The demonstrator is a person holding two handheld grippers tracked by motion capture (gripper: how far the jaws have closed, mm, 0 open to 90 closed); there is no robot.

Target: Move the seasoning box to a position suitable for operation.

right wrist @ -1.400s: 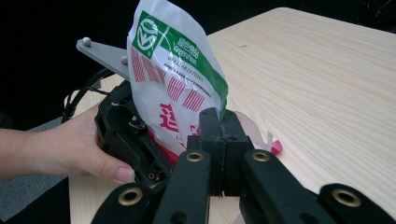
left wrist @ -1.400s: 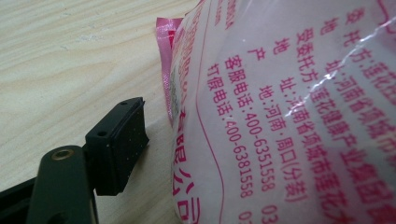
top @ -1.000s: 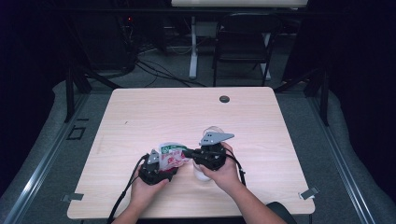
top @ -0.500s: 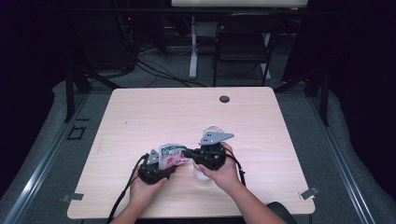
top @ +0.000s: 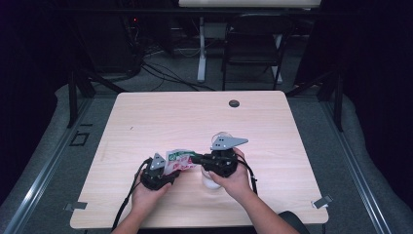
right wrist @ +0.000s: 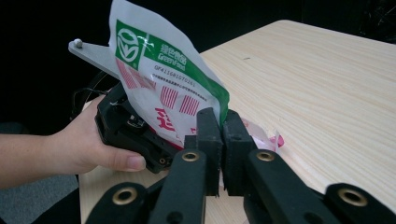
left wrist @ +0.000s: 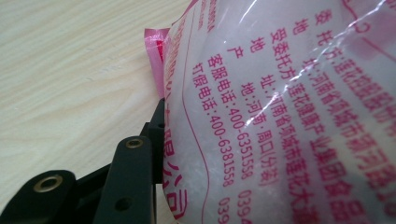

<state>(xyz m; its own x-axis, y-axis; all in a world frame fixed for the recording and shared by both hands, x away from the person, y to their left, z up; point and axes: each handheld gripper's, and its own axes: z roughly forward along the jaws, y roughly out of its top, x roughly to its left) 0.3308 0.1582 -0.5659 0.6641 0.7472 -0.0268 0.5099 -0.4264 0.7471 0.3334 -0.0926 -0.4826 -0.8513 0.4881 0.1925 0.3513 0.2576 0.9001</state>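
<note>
A plastic bag [top: 178,160] of white powder, printed in green and red, hangs between my two grippers near the table's front edge. My left gripper [top: 169,169] grips its lower part. One black finger [left wrist: 156,135] presses into the red-printed film [left wrist: 289,116] and the other is hidden behind it. Those jaws have just been closing on the bag. My right gripper [top: 195,159] pinches the bag's green-banded edge [right wrist: 159,84]. Its jaws [right wrist: 219,122] have just eased open a little, with the film still caught between the pads.
A white round container [top: 211,181] sits partly hidden under the right hand. The wooden table [top: 195,117] has a dark round grommet [top: 234,103] near its far edge. A chair [top: 253,44] and cables stand on the floor beyond.
</note>
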